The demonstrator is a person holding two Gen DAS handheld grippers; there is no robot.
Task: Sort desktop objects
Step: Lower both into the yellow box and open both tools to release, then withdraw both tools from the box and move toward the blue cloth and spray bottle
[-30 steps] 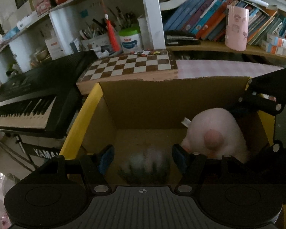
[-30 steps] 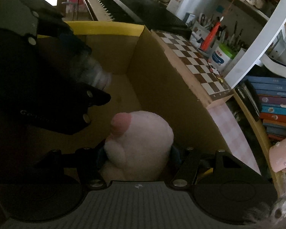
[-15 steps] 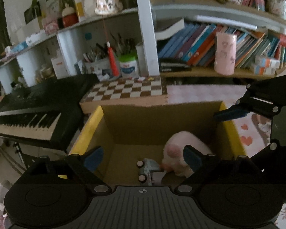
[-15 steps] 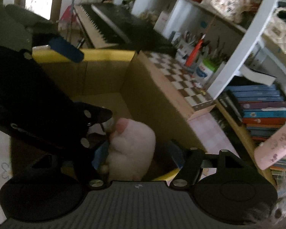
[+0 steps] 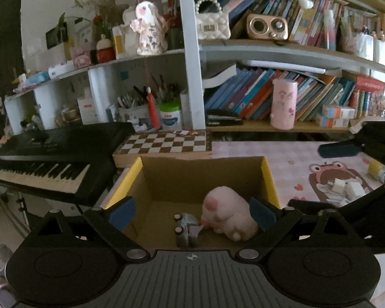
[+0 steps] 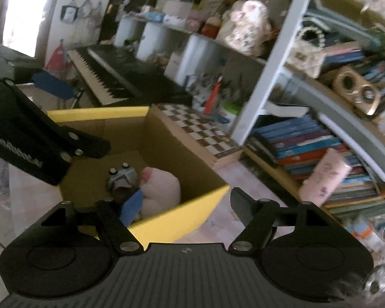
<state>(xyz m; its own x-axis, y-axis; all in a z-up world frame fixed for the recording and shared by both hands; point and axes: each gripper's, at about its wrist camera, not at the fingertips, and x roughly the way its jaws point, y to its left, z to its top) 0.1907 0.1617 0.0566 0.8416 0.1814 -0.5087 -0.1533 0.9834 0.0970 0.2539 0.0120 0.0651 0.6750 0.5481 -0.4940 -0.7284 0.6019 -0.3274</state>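
The box [image 5: 202, 174] is an open-topped cardboard carton with plain brown inner walls, a flat brown floor and yellow outer faces that show along its top edges. It stands on a pink patterned mat [image 5: 290, 159].

Two items lie on the box floor, touching each other:
- The plush [image 5: 225, 214] is a rounded, soft, pale pink toy with a fuzzy surface and a darker pink round patch. It lies on the side nearer the right gripper.
- The toy car [image 5: 186, 228] is small and pale grey-blue, with hard smooth sides and small round wheels with light hubs. It lies tipped, wheels facing sideways, against the plush.

The left gripper [image 5: 192, 211] is above the box opening. Its jaws have just been opening and now stand wide, with flat blue pads at the tips; nothing is gripped, and the plush and car lie well below them.

The right gripper [image 6: 187, 204] is over the near yellow box edge. Its jaws have just been opening and stand apart, clamping nothing. One blue pad is inside the box line and the other is outside it.

Behind the box are a checkered board [image 5: 166, 143], a black keyboard [image 5: 54, 154] and a shelf [image 5: 269, 51] of books.
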